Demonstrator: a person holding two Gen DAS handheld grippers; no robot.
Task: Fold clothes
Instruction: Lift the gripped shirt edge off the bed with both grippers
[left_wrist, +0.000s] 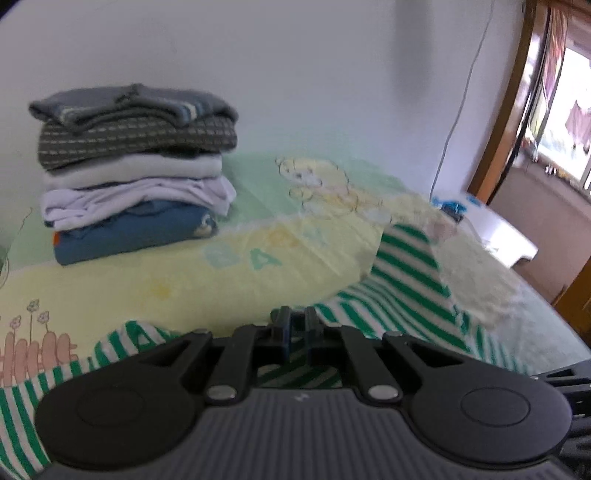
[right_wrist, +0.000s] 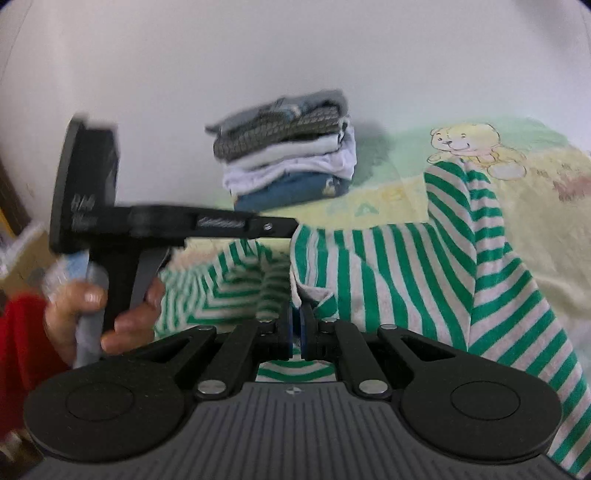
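Nearest, we see the right gripper (right_wrist: 295, 334) with its fingers clenched on an edge of the green-and-white striped knit garment (right_wrist: 388, 266). The left gripper (left_wrist: 295, 332) is clenched too, over the same cloth, though whether it has a hold we cannot tell. From the right fingers the garment runs up and rightward across the bed's yellow-green printed sheet (left_wrist: 166, 273). Beyond the garment stands the stack of folded clothes (left_wrist: 135, 166).

The bedsheet (left_wrist: 229, 273) carries large pastel letters that read "BABY", printed on its yellow band just beside the bear drawing; in the right wrist view only "A" shows clearly, the rest blurred or covered. White lettering on the round back plate of the left gripper (right_wrist: 83, 210) is too blurred to read.
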